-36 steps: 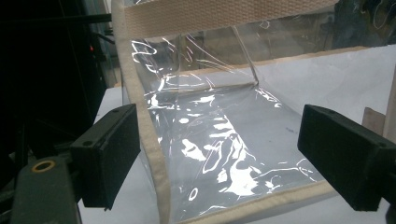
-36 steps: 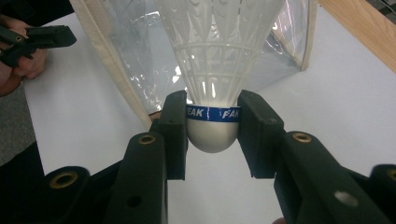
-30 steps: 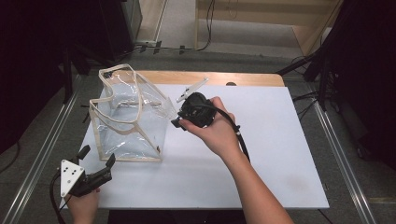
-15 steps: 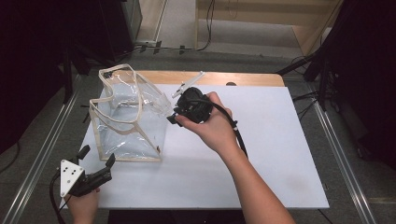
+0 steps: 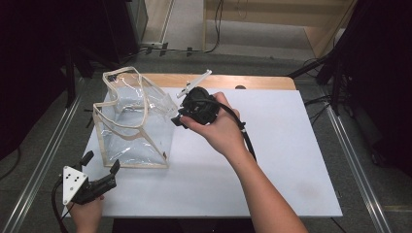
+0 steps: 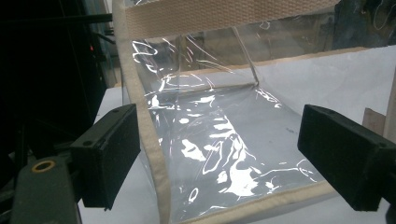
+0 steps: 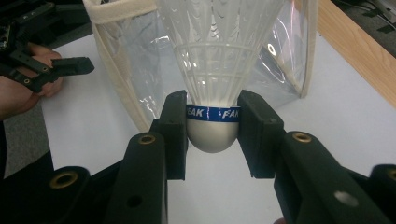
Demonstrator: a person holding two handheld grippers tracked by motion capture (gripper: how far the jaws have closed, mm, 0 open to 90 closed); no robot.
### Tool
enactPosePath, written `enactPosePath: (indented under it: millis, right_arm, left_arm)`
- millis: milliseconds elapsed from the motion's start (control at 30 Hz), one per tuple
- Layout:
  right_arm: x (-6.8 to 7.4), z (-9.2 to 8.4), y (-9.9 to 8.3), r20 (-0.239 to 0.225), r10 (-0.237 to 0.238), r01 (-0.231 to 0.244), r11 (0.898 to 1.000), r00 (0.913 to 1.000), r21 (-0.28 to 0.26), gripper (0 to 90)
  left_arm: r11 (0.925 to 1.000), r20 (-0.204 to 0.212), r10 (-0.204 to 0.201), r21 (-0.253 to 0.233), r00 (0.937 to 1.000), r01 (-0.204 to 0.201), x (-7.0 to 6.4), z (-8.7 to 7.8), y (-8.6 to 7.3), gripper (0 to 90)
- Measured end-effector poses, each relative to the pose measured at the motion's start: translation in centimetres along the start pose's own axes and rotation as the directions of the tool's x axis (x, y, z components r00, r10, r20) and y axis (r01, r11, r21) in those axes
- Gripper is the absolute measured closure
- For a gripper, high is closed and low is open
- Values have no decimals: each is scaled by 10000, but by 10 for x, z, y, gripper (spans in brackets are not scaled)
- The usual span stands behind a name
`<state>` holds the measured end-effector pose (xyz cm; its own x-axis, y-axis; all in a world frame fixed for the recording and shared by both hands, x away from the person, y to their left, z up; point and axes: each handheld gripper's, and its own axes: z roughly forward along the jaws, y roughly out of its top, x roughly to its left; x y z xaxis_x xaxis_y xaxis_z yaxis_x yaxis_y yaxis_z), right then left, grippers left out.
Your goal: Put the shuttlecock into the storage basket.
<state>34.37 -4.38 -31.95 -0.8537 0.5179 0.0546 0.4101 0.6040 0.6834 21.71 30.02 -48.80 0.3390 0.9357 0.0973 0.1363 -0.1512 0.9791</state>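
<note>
A white feathered shuttlecock (image 7: 219,56) with a blue band round its cork is clamped by the cork in my right gripper (image 7: 212,123). Its skirt points away, toward the clear plastic bag (image 7: 135,60). In the high view my right gripper (image 5: 194,109) hovers beside the bag's upper right rim. The bag (image 5: 133,126), edged in beige webbing, stands with its mouth open on the white mat. My left gripper (image 5: 102,162) rests near the mat's front left corner, jaws wide apart, just short of the bag's lower corner. From the left gripper (image 6: 229,158) the bag's webbing edge (image 6: 144,121) looms close.
A white mat (image 5: 272,160) covers most of the wooden table (image 5: 252,81). Metal rails run along both sides on the floor (image 5: 43,160). Dark equipment and cables stand beyond the table's far edge. The person's right forearm (image 5: 257,189) crosses the mat's middle.
The right hand has drifted slightly left and away, nearer the bag's rim, still gripping the shuttlecock. The left hand has stayed put.
</note>
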Motion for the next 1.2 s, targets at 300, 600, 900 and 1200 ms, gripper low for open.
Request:
enactPosePath:
  millis: [300, 600, 900, 1200]
  right_arm:
    - [2, -1, 6, -56, 34, -34, 10000, 10000, -37, 625]
    - [3, -1, 12, -128, -74, 72, 9999, 9999, -156, 626]
    - [7, 0, 19, -175, -135, 132, 9997, 9998, -191, 625]
    - [7, 2, 23, -265, -245, 237, 9993, 9993, -293, 625]
  left_arm:
    - [10000, 5, -58, -18, 10000, 58, 0, 0, 0, 137]
    - [10000, 5, -46, -29, 10000, 46, 0, 0, 0, 137]
    - [10000, -2, -73, -51, 10000, 73, 0, 0, 0, 137]
    - [10000, 12, -42, -29, 10000, 42, 0, 0, 0, 137]
